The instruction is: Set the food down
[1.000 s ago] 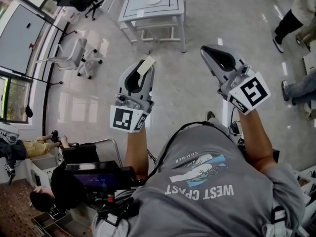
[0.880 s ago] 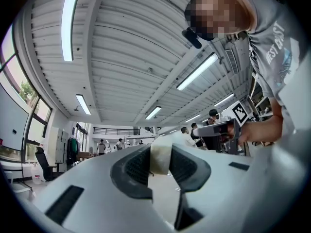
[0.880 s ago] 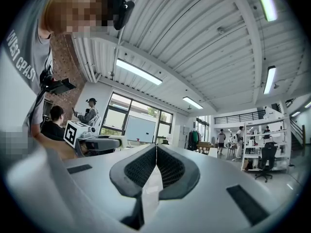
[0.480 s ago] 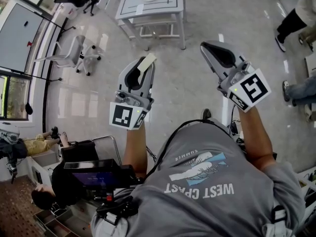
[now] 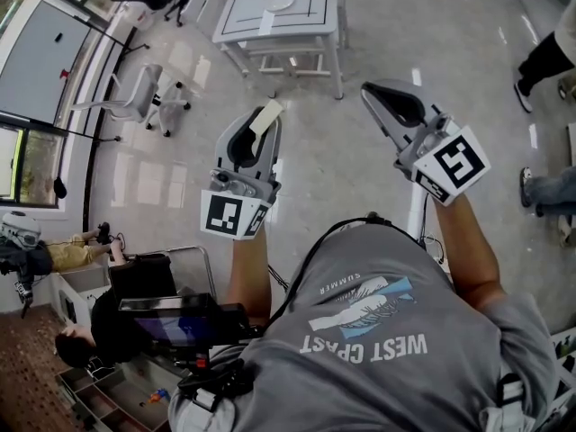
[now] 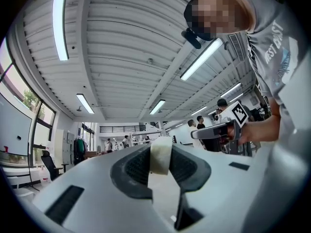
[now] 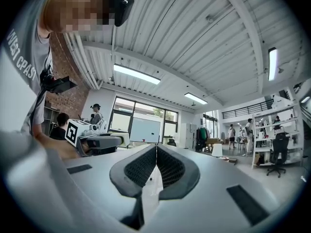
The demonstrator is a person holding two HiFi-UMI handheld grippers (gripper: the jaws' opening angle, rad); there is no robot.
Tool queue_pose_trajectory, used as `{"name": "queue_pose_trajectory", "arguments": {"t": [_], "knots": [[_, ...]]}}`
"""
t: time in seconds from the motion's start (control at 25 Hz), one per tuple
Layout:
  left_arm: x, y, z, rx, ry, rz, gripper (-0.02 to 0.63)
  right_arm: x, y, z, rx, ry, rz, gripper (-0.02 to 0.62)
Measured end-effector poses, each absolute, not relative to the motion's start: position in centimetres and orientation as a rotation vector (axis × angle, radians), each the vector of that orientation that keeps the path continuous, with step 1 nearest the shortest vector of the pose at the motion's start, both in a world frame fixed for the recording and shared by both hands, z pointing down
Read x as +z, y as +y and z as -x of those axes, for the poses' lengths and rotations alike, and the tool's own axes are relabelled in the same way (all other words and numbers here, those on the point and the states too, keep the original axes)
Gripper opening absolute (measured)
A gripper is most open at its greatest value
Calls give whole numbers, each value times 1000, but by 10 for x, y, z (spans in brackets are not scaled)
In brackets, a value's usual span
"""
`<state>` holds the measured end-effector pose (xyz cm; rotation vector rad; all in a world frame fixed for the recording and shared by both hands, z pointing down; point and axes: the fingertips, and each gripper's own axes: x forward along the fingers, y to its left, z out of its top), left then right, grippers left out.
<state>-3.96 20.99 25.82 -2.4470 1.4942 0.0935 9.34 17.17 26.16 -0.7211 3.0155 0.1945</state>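
We've got the left gripper (image 5: pixel 255 126) clamped on the food (image 6: pixel 160 157), a pale flat strip poking out past the tips. The right gripper (image 7: pixel 156 165) is closed tight with nothing in it. Both are held out over the floor (image 5: pixel 360 178). The white desk (image 5: pixel 310 18) sits well ahead, plate (image 5: pixel 279 1) on it.

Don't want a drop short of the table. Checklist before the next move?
1. Grip: pale strip clamped in left gripper: ok.
2. Spare: right gripper shut, nothing in it: ok.
3. Position: both grippers over floor, white table ahead: not ok.
4. Landing spot: bare tabletop beside the plate: ok.
5. Strip's identity as food: cannot tell.
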Motion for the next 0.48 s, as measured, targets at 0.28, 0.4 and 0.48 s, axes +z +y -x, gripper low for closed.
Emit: {"name": "queue_pose_trajectory", "arguments": {"t": [0.28, 0.4, 0.48], "knots": [[264, 194, 19, 69, 1544, 2420, 89, 267, 150, -112, 177, 3026, 664, 6], [268, 186, 18, 61, 1548, 2426, 89, 270, 142, -113, 160, 3027, 661, 6], [269, 181, 21, 62, 1549, 2431, 89, 274, 138, -109, 146, 3034, 660, 6]]}}
